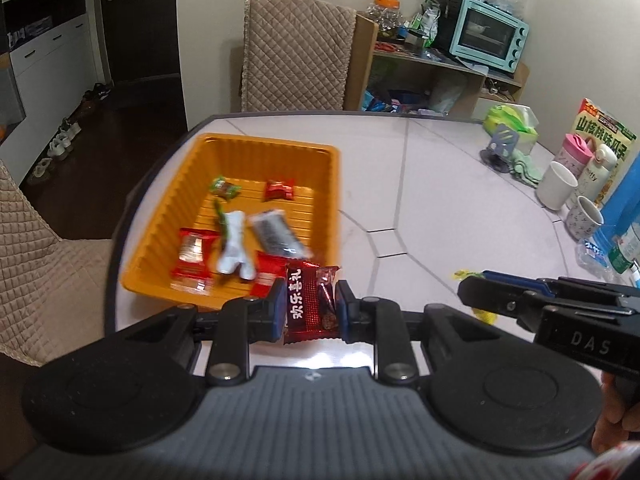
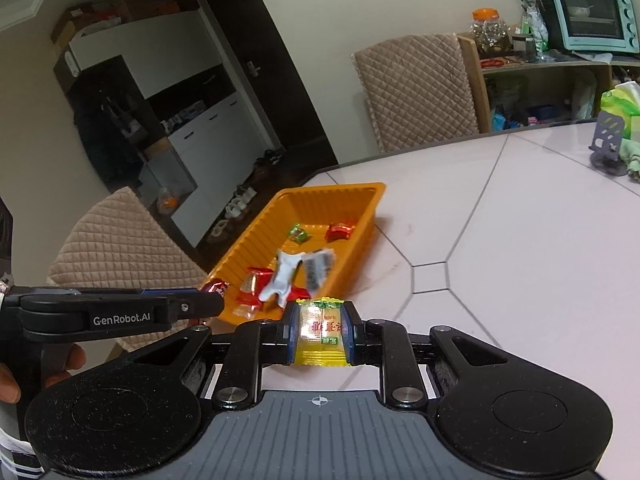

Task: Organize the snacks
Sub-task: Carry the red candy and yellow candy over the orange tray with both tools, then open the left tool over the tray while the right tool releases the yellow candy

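Just short of the orange tray's (image 1: 240, 142) near rim, the left gripper (image 1: 308, 304) pinches a dark red snack packet (image 1: 310, 300) with its long axis upright, while the right gripper (image 2: 320, 330) pinches a yellow packet (image 2: 320, 330) likewise lengthwise between its pads.

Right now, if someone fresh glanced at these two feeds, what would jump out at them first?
The bright orange tray at the table's near-left edge, with several wrapped snacks lying in it. Next, each gripper is clamped on a snack in front of the tray: the left gripper on a dark red packet, the right gripper on a yellow packet. At the back, a mint-green toaster oven sits on a cluttered shelf.
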`<state>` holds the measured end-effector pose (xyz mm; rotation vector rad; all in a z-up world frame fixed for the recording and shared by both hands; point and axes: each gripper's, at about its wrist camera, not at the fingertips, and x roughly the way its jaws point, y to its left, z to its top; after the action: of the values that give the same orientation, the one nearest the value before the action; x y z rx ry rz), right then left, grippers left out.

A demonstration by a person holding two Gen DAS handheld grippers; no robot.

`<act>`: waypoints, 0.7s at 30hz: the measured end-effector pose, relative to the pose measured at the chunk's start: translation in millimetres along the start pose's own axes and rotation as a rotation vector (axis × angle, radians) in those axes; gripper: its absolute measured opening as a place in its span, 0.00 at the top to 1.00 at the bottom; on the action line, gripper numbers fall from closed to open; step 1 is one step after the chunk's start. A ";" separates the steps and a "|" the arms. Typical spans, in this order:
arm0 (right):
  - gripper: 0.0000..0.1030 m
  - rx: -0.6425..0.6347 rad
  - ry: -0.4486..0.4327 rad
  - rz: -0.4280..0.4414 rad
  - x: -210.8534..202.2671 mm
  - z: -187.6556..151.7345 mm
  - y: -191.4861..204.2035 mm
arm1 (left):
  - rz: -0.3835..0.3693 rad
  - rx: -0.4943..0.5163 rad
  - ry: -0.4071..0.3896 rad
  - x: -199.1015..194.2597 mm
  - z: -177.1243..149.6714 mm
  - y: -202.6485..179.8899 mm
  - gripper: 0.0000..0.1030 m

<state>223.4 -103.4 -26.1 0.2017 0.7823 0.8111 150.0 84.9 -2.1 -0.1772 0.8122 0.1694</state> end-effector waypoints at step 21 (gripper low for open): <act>0.79 0.060 0.012 -0.176 135.1 44.9 59.7 | -0.111 0.103 0.014 70.3 76.2 111.5 0.78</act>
<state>278.6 39.9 -41.9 0.1791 0.8239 0.6232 226.9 215.8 -12.4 -0.1259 0.8212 0.0216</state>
